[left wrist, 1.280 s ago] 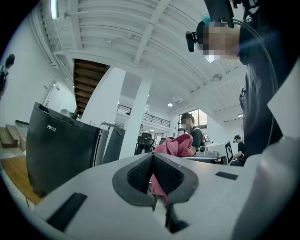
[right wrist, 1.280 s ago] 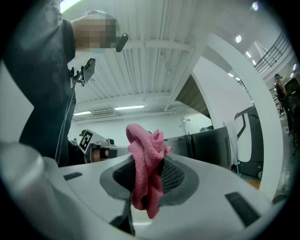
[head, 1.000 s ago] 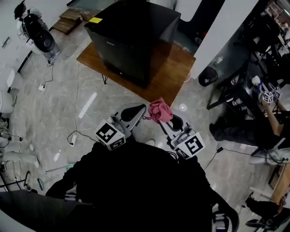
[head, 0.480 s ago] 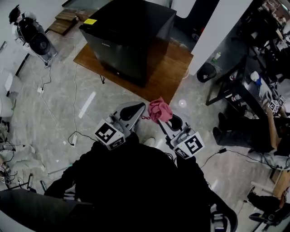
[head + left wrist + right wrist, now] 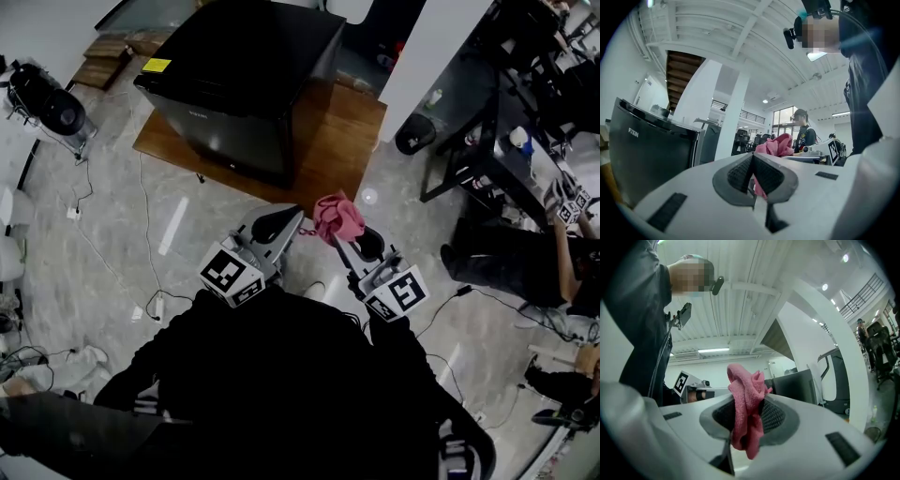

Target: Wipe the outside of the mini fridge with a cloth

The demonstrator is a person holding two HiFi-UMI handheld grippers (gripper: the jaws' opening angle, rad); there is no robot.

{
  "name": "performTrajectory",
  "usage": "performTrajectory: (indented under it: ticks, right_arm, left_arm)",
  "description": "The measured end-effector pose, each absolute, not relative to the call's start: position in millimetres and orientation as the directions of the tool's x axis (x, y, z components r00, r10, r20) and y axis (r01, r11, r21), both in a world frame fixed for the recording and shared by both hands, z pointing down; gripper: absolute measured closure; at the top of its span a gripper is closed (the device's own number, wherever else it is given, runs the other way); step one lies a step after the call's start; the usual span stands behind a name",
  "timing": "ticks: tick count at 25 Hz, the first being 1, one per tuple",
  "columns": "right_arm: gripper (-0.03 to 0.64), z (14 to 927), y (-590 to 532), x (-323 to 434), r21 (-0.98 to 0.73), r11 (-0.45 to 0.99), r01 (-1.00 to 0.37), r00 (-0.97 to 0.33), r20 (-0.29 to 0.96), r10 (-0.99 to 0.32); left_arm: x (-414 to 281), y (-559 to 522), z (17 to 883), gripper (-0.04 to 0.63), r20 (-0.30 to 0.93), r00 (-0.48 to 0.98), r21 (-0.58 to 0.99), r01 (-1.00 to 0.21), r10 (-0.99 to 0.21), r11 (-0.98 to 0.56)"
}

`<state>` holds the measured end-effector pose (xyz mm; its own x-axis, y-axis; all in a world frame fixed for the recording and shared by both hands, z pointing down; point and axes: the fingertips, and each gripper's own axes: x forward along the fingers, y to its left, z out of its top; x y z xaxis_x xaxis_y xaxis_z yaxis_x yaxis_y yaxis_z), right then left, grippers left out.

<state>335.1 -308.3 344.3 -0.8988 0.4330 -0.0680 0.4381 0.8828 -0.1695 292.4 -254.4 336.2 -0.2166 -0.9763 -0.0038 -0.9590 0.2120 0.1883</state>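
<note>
- Pink cloth (image 5: 337, 217) is pinched between the closed jaws of the right gripper (image 5: 339, 236).
- The left gripper (image 5: 296, 225) has its jaws together and holds nothing.
- The black mini fridge (image 5: 244, 84) stands far, well apart; its far edge is cut off.

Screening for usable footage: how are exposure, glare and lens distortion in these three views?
Head view: underexposed, the mini fridge reads almost solid black, light streaks glare off the floor. Left gripper view: strong fisheye bending, dark corners. Right gripper view: same bending and vignette, yet the cloth weave is crisp.
</note>
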Motion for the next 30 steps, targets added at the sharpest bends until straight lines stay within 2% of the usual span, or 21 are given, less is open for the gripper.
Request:
performTrajectory:
  ticks: [4,20,25,30]
  right_arm:
    - [0.508,334,-314,296,-0.159,0.912,0.378,-0.926,-0.060,0.373]
    - [0.506,341,-339,231,-0.132,0.979,0.155,-0.988,-0.028,0.152]
    - [0.506,341,-386,214,-0.128,0.977,0.171,-0.985,-0.033,0.168]
    - [0.506,339,-438,190,-0.154,0.955,0.252,-0.967,-0.072,0.244]
  left_arm:
    - [253,-263,325,0.589,-0.038,-0.155,0.202,-0.969,-0.987,0.144]
    - [218,-291,340,0.589,-0.033,0.034,0.233,-0.972,-0.999,-0.041]
    - [214,-333,339,0.589,-0.031,0.008,0.284,-0.959,-0.999,-0.017]
    - [204,-381,340,0.589,-0.012,-0.107,0.293,-0.951,-0.994,0.099]
